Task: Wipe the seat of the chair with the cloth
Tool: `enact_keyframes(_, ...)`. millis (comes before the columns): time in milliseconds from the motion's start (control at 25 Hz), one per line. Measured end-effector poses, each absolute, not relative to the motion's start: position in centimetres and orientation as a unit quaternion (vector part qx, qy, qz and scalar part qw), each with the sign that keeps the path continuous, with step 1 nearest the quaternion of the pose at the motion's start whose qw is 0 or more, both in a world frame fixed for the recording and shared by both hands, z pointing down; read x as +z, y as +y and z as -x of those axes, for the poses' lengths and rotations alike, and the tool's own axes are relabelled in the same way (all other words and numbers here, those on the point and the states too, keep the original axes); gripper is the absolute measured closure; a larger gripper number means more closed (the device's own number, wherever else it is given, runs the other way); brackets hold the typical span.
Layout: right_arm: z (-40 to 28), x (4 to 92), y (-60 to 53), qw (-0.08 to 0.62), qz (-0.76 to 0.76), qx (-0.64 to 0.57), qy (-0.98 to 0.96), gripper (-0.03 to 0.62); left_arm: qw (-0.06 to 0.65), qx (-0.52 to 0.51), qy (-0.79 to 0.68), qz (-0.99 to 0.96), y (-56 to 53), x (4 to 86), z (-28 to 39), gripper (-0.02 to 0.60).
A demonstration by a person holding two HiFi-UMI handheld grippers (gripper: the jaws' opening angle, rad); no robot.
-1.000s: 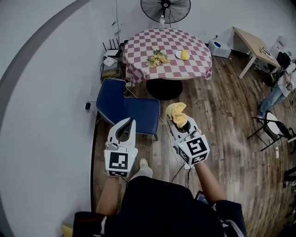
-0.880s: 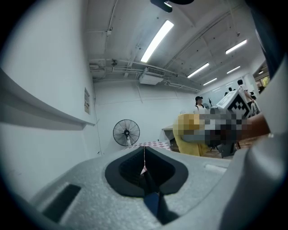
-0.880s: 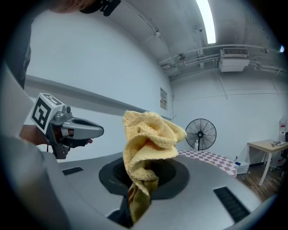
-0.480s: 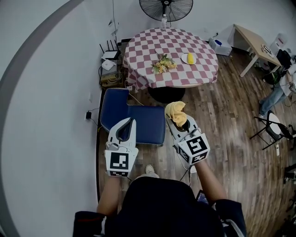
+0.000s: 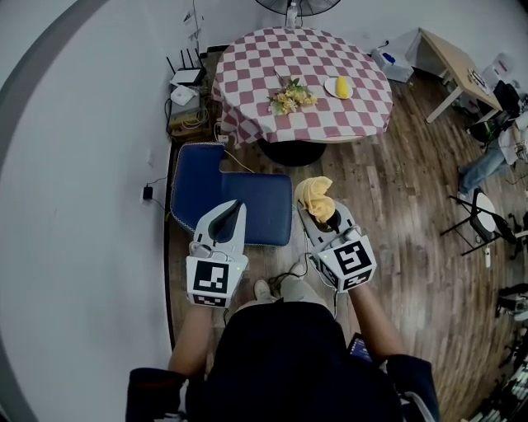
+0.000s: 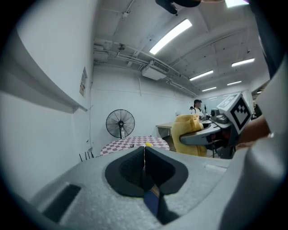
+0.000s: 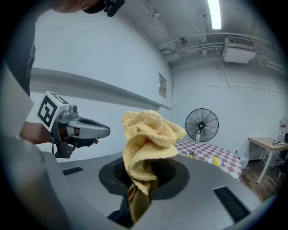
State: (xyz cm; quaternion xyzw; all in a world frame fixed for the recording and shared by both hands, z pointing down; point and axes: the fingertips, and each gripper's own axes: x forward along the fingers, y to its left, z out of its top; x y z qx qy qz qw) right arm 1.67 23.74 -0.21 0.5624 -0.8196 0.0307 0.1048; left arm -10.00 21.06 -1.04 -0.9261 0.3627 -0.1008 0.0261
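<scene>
The blue padded chair (image 5: 252,210) stands on the wooden floor just in front of me, its backrest towards the wall. My right gripper (image 5: 323,218) is shut on a bunched yellow cloth (image 5: 315,196), held in the air to the right of the seat's edge. In the right gripper view the cloth (image 7: 148,143) rises out of the closed jaws. My left gripper (image 5: 233,208) hovers over the near edge of the seat. Its jaws are shut and hold nothing, as the left gripper view (image 6: 144,155) shows.
A round table with a red checked cloth (image 5: 247,91) stands beyond the chair, bearing flowers (image 5: 289,97) and a plate (image 5: 337,86). A fan (image 5: 290,7), routers and cables (image 5: 183,82) line the wall. At the right stand a wooden table (image 5: 454,70), a folding chair (image 5: 487,222) and a person (image 5: 487,165).
The head view has shifted: table and fan slid towards the top edge and the chair sits slightly lower. Both grippers keep their pose, the cloth still clamped.
</scene>
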Motion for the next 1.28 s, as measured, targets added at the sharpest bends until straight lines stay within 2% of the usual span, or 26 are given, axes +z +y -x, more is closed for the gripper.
enact_keyframes(400,-6.4,3.3,17.6,0.119,-0.542,0.064,-0.829,0.543,0.010,-0.137,0.375,0.917,15.5,2.3,5.6,0.563)
enact_keyframes(760,-10.1,7.8,8.2,0.139,-0.482,0.102,-0.859,0.543,-0.041,-0.183,0.417,0.889,8.0,8.1,1.3,0.563)
enact_keyframes(1000,-11.7,13.1,4.2,0.155,-0.441,0.159,-0.870,0.543,-0.078,-0.224,0.430,0.871,5.5,13.6,-1.2,0.563)
enact_keyframes(1280,-11.9,21.3,3.2,0.197,-0.389,0.212,-0.875,0.543,-0.144,-0.260,0.458,0.838,4.6,20.7,-0.8,0.563)
